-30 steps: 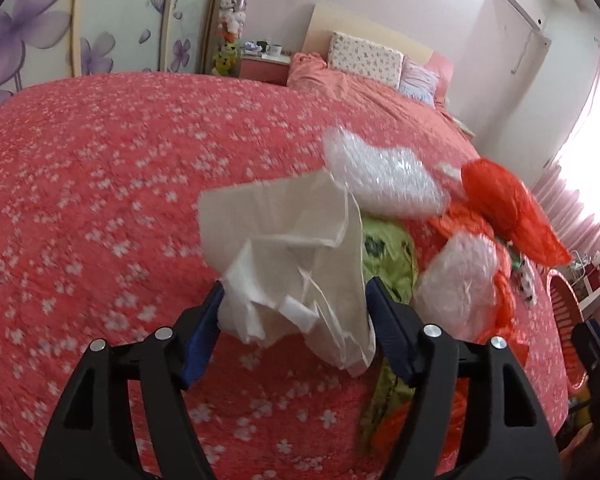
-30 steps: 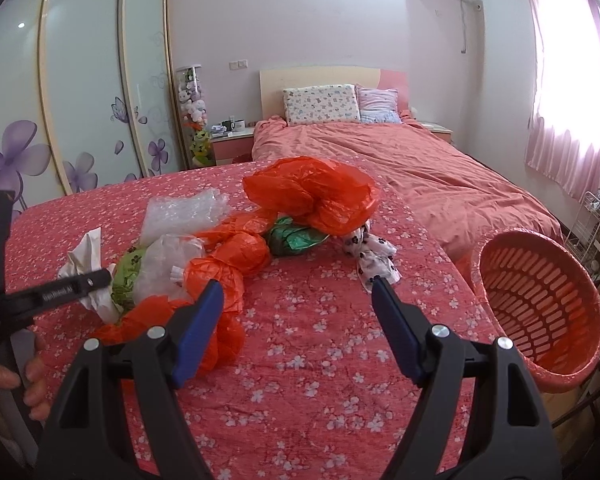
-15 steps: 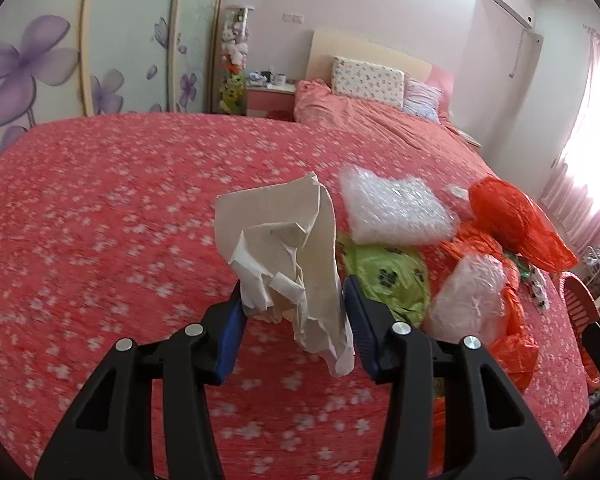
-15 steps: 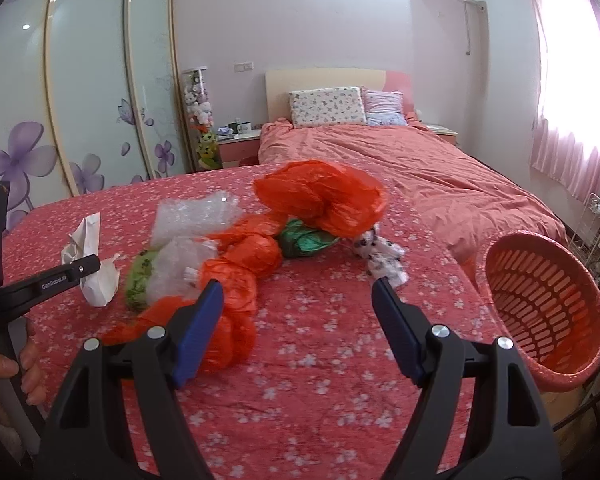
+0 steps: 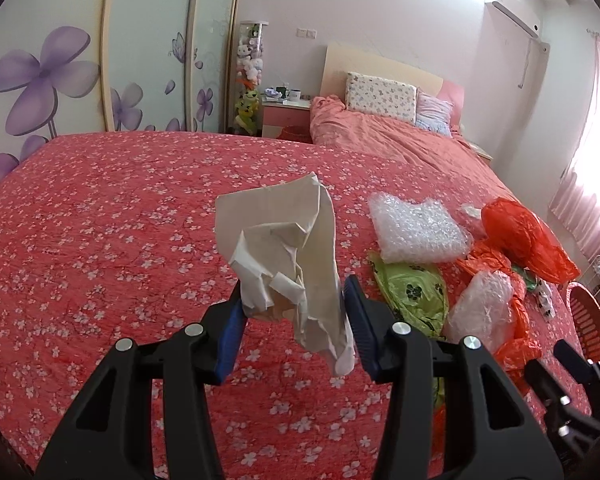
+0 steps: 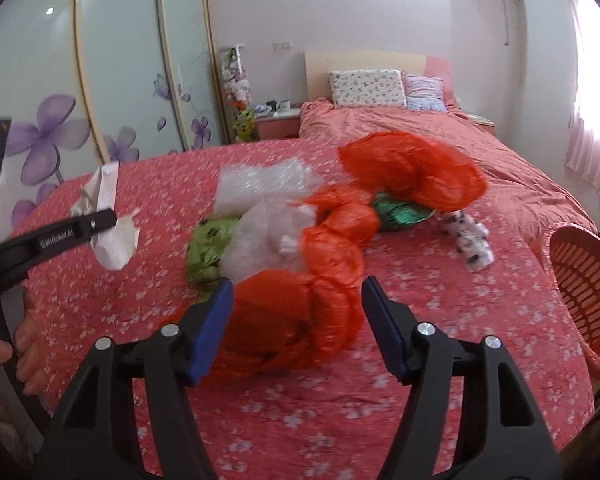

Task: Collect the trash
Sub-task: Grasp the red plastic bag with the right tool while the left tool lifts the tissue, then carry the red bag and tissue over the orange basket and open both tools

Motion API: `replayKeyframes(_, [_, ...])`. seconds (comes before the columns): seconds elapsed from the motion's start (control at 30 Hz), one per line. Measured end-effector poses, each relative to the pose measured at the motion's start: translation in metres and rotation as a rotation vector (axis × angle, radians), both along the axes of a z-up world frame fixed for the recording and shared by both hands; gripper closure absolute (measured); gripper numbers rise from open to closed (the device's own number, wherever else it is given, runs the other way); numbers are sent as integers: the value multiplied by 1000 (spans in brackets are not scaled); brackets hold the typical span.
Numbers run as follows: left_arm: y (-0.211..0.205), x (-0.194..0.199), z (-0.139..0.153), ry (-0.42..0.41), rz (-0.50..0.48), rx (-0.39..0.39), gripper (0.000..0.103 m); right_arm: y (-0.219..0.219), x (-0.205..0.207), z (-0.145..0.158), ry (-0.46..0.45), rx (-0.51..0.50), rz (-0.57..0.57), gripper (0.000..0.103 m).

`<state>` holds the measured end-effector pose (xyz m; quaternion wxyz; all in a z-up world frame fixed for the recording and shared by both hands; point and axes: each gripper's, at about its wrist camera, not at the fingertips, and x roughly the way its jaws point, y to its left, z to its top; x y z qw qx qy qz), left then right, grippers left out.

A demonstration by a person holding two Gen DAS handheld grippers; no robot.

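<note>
My left gripper (image 5: pixel 293 292) is shut on a crumpled white paper (image 5: pixel 292 240), held up off the red flowered bedspread (image 5: pixel 100 240). The right wrist view shows that gripper (image 6: pixel 96 224) and the paper (image 6: pixel 112 240) at the left. My right gripper (image 6: pixel 297 286) is low over the trash pile. Its jaws are closing around a crumpled orange plastic bag (image 6: pixel 300 320) that lies between them, with the pads close to its sides. Behind it lie clear plastic wrap (image 6: pixel 268 236), a green bag (image 6: pixel 208 244), bubble wrap (image 6: pixel 260 180) and a big orange bag (image 6: pixel 412 172).
A salmon plastic basket (image 6: pixel 592 280) stands off the bed's right edge. A dark green wrapper (image 6: pixel 400 212) and a small white patterned packet (image 6: pixel 470 240) lie near the big bag. A hand (image 6: pixel 4 352) holds the left gripper's handle. A second bed (image 6: pixel 420 132) and wardrobe doors are behind.
The left gripper closed on the white paper and raised it off the bedspread. The right gripper slid left onto the orange bag and its jaws narrowed.
</note>
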<state>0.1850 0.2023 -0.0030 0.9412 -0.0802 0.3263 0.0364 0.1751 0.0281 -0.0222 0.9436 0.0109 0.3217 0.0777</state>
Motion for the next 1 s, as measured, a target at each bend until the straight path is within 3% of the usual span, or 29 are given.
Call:
replayKeyframes(0.03, [0,0,0,1,-1,0,55,4,2,-4,15,-17,3,38])
replayKeyframes(0.13, [-2,0,0,3,-3,-7,55,4,1,-15,44,-30,20,58])
replayKeyframes(0.33, [-8,0,0,2,-17,-4,55,-4,-10,-7,11,-29,33,94])
replayKeyframes(1.0, [-68,-8,24,-35,-151,-9,55,-107,-26,54,-175,4,-165,96])
